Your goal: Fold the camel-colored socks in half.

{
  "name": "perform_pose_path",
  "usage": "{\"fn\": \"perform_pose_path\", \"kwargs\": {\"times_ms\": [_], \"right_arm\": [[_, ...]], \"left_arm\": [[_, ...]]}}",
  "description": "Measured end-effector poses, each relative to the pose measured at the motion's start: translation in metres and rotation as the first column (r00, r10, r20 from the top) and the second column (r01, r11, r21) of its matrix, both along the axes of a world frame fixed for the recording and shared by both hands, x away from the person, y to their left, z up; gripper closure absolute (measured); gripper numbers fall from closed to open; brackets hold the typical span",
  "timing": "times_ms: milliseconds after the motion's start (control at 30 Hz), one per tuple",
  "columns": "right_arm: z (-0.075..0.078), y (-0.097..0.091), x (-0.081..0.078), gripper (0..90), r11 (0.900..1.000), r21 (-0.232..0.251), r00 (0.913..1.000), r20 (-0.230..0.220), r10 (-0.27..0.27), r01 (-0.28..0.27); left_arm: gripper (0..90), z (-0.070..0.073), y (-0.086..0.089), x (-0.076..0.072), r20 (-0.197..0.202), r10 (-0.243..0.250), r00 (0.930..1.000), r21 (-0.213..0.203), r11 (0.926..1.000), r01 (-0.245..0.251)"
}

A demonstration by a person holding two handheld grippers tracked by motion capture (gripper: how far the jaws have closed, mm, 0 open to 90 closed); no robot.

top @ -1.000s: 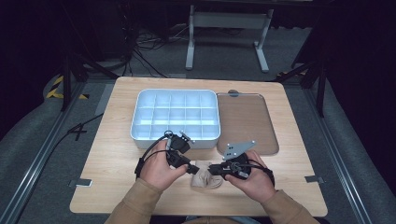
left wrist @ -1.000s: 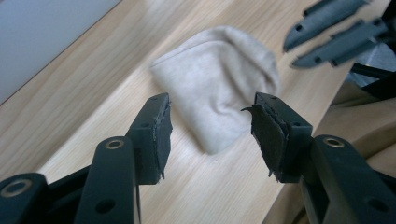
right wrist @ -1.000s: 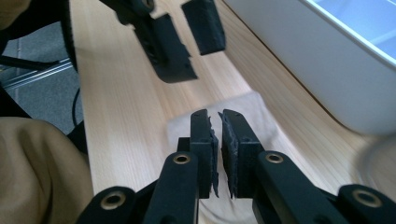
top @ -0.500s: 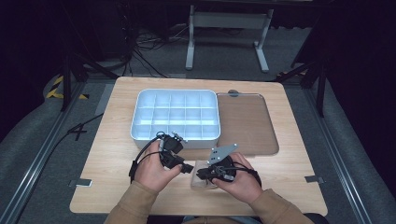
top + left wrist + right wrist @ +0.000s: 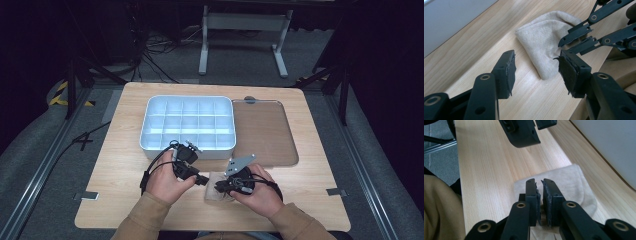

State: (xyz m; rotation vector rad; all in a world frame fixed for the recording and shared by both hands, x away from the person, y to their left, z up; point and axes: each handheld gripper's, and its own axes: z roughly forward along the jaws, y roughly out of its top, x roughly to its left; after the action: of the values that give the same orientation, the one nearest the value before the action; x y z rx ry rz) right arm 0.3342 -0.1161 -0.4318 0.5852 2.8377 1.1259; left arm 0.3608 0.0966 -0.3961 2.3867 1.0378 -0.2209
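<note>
A small beige cloth lies crumpled on the wooden table near the front edge, between my two hands. My right gripper comes in from the right, and its jaws are nearly together, pinching the cloth's edge. The right gripper has beige fabric in the narrow slot between its pads. My left gripper stands open just left of the cloth, its pads apart and touching nothing. From the left gripper view, the right gripper bites the cloth's far side. In the high view the left gripper points right.
A white compartment tray stands just behind the hands, its cells bare. A brown flat tray lies to its right. The table's front edge is close under the forearms.
My right hand has shifted left over the cloth and now pinches it. The left hand has stayed put.
</note>
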Motion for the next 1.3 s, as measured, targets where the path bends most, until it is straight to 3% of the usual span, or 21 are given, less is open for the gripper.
{"fn": "perform_pose_path", "kwargs": {"times_ms": [300,433,500,533,600,633,767,833,967,1033,1300], "right_arm": [[-0.002,-0.017,0.001,82.8,0.9987,-0.026,0.9991,0.003,-0.043,0.043],[-0.006,-0.024,0.002,82.9,0.9962,-0.054,0.9975,0.019,-0.068,0.069],[-0.007,-0.027,0.002,82.6,0.9950,-0.060,0.9968,0.016,-0.079,0.079],[-0.007,-0.027,0.002,82.6,0.9950,-0.060,0.9968,0.016,-0.079,0.079],[-0.009,-0.031,0.003,82.0,0.9941,-0.066,0.9963,0.008,-0.085,0.086],[-0.011,-0.032,0.003,81.3,0.9933,-0.072,0.9959,0.011,-0.090,0.090],[-0.015,-0.034,0.003,80.2,0.9939,-0.073,0.9966,0.007,-0.082,0.082],[-0.016,-0.034,0.002,79.4,0.9940,-0.074,0.9968,0.007,-0.080,0.080],[-0.017,-0.037,0.002,77.6,0.9950,-0.067,0.9972,0.011,-0.073,0.074],[-0.018,-0.038,0.002,77.4,0.9950,-0.072,0.9976,0.008,-0.069,0.069],[-0.022,-0.041,0.002,76.2,0.9943,-0.096,0.9988,-0.010,-0.047,0.046]], "left_arm": [[47.9,-0.003,-0.008,0.004,-0.013,-0.024,0.9996,-0.009,0.9997,0.024],[50.4,-0.001,-0.015,0.003,0.030,-0.073,0.9969,-0.037,0.9966,0.074],[53.4,-0.001,-0.021,0.002,0.072,-0.110,0.9913,-0.031,0.9932,0.113],[54.8,-0.001,-0.021,0.002,0.072,-0.110,0.9913,-0.031,0.9932,0.113],[57.0,-0.004,-0.029,0.001,0.115,-0.153,0.9815,-0.025,0.9873,0.157],[59.6,-0.006,-0.033,0.001,0.143,-0.184,0.9724,-0.013,0.9820,0.188],[67.9,-0.016,-0.044,0.002,0.163,-0.239,0.9572,0.038,0.9710,0.236],[70.3,-0.027,-0.048,0.005,0.148,-0.244,0.9583,0.102,0.9676,0.231],[74.7,-0.037,-0.050,0.009,0.105,-0.244,0.9640,0.158,0.9611,0.226],[75.3,-0.040,-0.051,0.010,0.079,-0.235,0.9686,0.169,0.9608,0.220],[75.4,-0.046,-0.050,0.011,0.036,-0.229,0.9728,0.169,0.9607,0.220]]}}
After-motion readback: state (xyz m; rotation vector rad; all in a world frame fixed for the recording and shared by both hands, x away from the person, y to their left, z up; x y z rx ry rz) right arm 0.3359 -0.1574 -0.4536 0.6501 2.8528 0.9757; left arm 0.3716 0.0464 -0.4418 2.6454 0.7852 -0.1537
